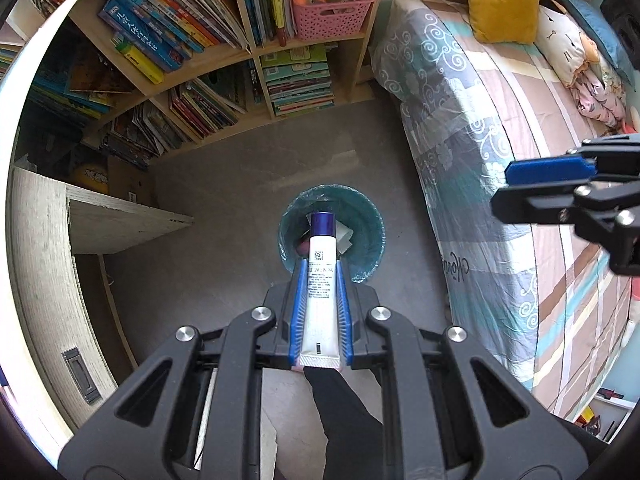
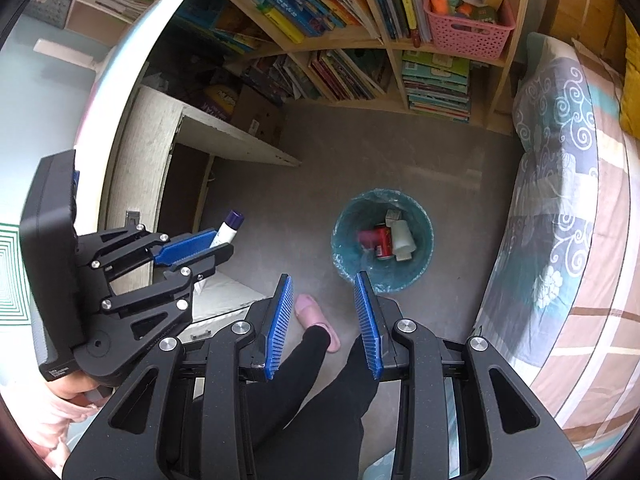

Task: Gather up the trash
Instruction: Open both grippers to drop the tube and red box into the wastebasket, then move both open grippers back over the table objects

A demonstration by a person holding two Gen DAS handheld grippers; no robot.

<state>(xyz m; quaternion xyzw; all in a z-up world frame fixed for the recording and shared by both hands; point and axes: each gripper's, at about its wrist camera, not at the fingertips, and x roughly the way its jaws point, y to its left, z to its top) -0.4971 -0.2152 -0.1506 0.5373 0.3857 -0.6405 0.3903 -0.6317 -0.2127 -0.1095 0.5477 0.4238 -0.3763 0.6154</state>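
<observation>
My left gripper (image 1: 320, 264) is shut on a white tube with a purple cap (image 1: 320, 280) and holds it in the air above a teal-lined trash bin (image 1: 366, 240) on the floor. In the right wrist view the left gripper (image 2: 222, 242) is at the left, the tube (image 2: 228, 228) sticking out of it, left of the bin (image 2: 344, 236). The bin holds a red can (image 2: 384, 242) and white pieces (image 2: 402, 236). My right gripper (image 2: 324, 280) is open and empty, above the floor just before the bin; it also shows in the left wrist view (image 1: 504, 190).
A bed (image 2: 568, 200) with a patterned cover runs along the right. Wooden bookshelves (image 2: 360, 60) with a pink basket (image 2: 468, 28) stand behind the bin. A wooden desk (image 2: 160, 152) is at the left. The person's leg and pink slipper (image 2: 316, 316) are on the floor below.
</observation>
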